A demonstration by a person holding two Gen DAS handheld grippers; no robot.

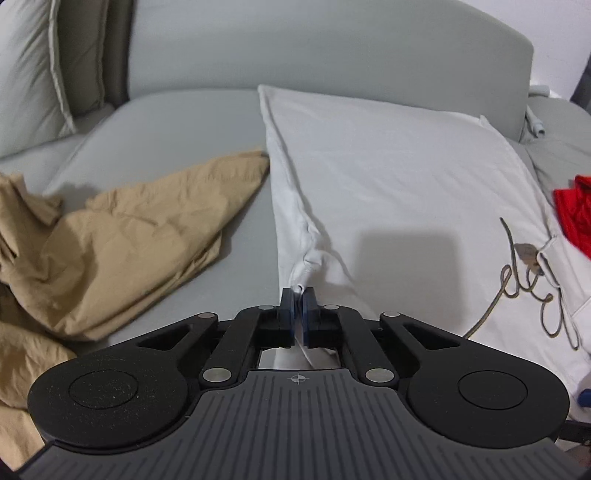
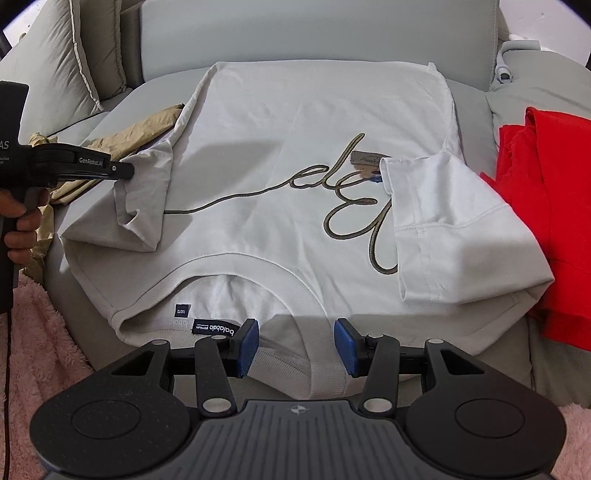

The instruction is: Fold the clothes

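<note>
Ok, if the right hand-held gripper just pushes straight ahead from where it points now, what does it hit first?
Most likely the white T-shirt itself: the open right hand-held gripper sits just short of the ribbed collar, with the neck opening and the black label right ahead. How high it sits above the cloth is unclear.

Grey sofa (image 2: 317, 33), piped cushion (image 2: 70, 55) at left, white wall (image 1: 554, 40) behind.

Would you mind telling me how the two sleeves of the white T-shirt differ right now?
The left sleeve is pinched in the shut left claw and lifted, bunched; the right sleeve lies flat, folded inward over the script lettering, with no claw on it. Both belong to the white T-shirt.
</note>
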